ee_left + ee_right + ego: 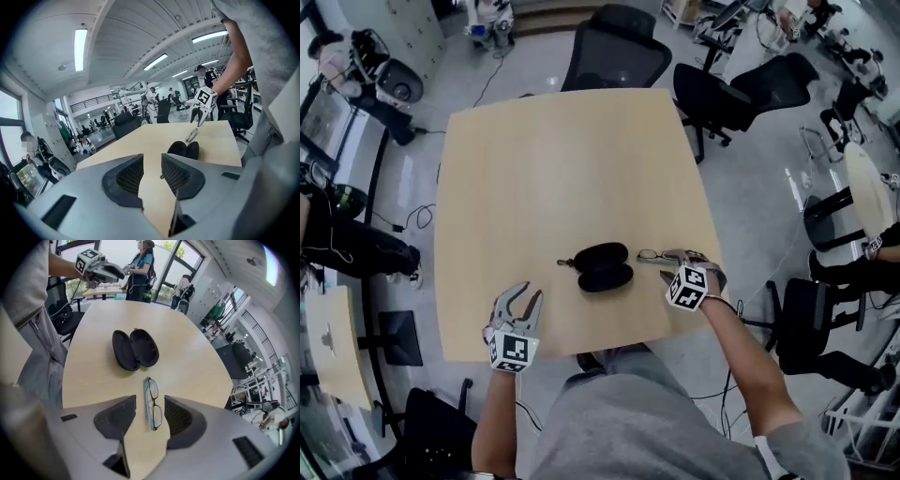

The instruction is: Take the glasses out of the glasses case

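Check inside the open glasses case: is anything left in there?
Nothing visible: both halves of the glasses case show only dark lining. The glasses lie outside on the table. Nothing covers the interior.

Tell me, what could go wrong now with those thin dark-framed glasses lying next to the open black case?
1. The thin dark-framed glasses lie on the wooden table between the right gripper's open jaws; a sideways drift could snag and drag them.
2. The open black oval case sits loose close by, so a careless sweep might knock it.
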